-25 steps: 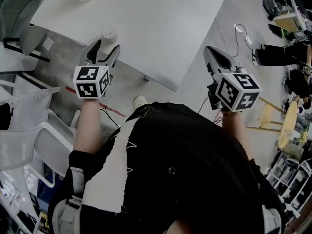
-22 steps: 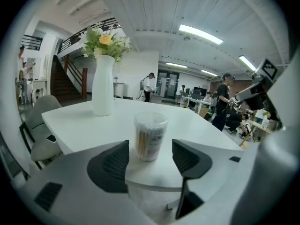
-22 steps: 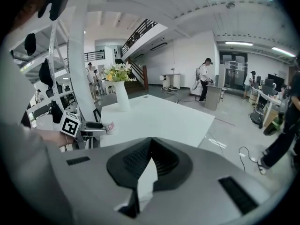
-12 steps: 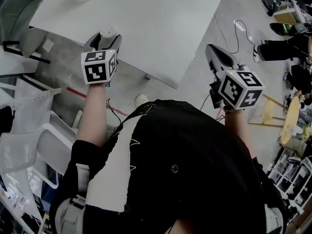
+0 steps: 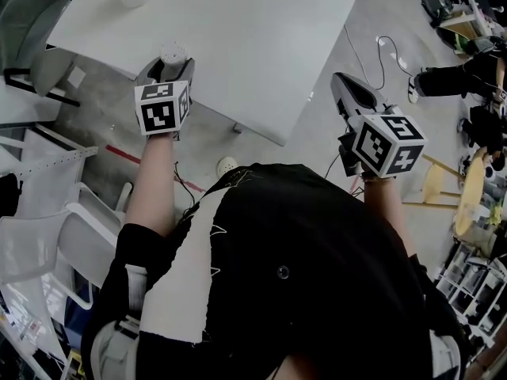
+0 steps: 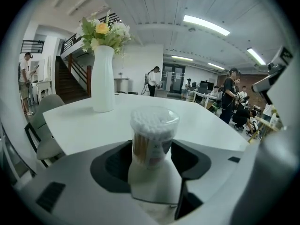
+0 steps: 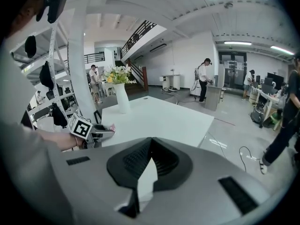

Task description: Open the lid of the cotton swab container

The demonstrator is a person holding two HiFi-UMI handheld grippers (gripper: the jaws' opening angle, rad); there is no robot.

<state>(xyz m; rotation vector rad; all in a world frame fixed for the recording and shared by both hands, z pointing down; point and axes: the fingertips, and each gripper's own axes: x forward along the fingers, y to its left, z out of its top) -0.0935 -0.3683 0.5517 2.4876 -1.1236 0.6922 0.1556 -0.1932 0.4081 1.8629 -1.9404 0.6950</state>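
A person in a black top stands at a white square surface, a hand-held two-jaw tool in each hand. The left tool reaches over the surface's near left edge. Its jaws stand wide and are closing around the clear plastic cylindrical cotton swab container, which stands upright on the surface between them. Whether the pads already touch its sides cannot be made out. The container's transparent round lid is on, with white swab tips packed beneath it and the sticks showing through the wall below. The right tool is held off the surface's right corner, above the grey concrete floor and well apart from the container. Its dark ribbed jaws are pressed together with nothing between them. In the right gripper view, the left tool's marker cube shows at the surface's edge. A tall white vase of yellow and white flowers stands farther back on the surface, beyond the container. Grey chairs stand to the left of the surface, and a white cable trails across the floor to its right.
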